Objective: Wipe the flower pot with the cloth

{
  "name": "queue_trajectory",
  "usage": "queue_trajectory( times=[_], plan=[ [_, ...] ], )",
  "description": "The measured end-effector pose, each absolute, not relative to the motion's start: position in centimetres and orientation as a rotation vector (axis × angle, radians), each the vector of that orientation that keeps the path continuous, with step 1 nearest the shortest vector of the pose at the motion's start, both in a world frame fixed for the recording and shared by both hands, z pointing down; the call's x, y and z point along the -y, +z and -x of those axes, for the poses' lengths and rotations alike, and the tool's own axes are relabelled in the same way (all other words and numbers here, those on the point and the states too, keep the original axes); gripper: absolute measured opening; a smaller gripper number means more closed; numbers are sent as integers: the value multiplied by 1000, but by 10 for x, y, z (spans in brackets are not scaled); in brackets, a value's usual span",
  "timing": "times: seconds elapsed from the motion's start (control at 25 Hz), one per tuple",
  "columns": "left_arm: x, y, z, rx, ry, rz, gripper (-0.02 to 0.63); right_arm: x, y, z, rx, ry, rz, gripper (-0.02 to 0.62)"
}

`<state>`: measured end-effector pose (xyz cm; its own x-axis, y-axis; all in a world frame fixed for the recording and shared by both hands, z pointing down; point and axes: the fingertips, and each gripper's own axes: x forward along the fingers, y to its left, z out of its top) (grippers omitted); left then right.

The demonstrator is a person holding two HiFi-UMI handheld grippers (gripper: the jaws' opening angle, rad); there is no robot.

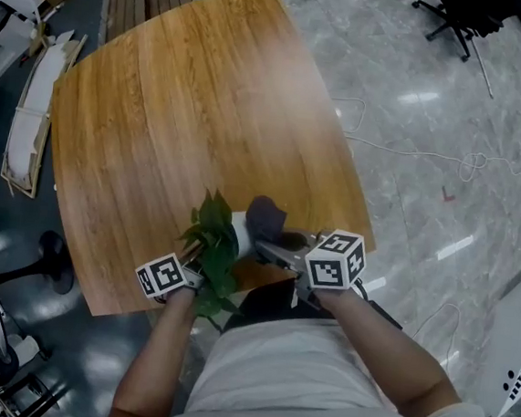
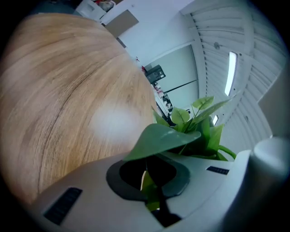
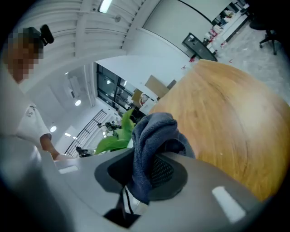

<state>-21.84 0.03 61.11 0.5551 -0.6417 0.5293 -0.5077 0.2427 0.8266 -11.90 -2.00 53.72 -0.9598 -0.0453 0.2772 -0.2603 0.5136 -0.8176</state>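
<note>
A small white flower pot [image 1: 243,232] with a green leafy plant [image 1: 212,241] is held tipped over the near edge of the wooden table [image 1: 188,104]. My left gripper [image 1: 190,275] comes in from the left and is shut on the plant's stem and leaves [image 2: 152,190], with a broad leaf [image 2: 165,136] over the jaws. My right gripper [image 1: 264,246] is shut on a dark grey-blue cloth [image 1: 265,216], which lies against the pot's right side. The bunched cloth [image 3: 152,136] rises from between the jaws, with plant leaves [image 3: 115,141] just behind it.
The table stretches away from me. Left of it on the floor lie a long white board [image 1: 32,108] and a dark stand base [image 1: 50,256]. On the marble floor to the right run white cables [image 1: 431,155], and an office chair [image 1: 462,21] stands farther off.
</note>
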Motion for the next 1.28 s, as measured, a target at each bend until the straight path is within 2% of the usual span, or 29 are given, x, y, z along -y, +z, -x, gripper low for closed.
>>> queue_trajectory(
  times=[0.16, 0.48, 0.84, 1.12, 1.28],
  plan=[
    [2, 610, 214, 1065, -169, -1344, 11, 3, 516, 135, 2591, 1378, -161, 72],
    [-8, 618, 211, 1036, -251, -1220, 12, 15, 599, 89, 2410, 1414, -359, 72],
    [-10, 624, 202, 1046, -290, -1143, 11, -25, 530, 135, 2559, 1308, -96, 72],
    [-14, 628, 198, 1020, -284, -1129, 11, 5, 587, 87, 2431, 1369, -303, 72],
    [-14, 632, 193, 1024, -273, -1115, 11, -6, 561, 107, 2486, 1335, -205, 72]
  ],
)
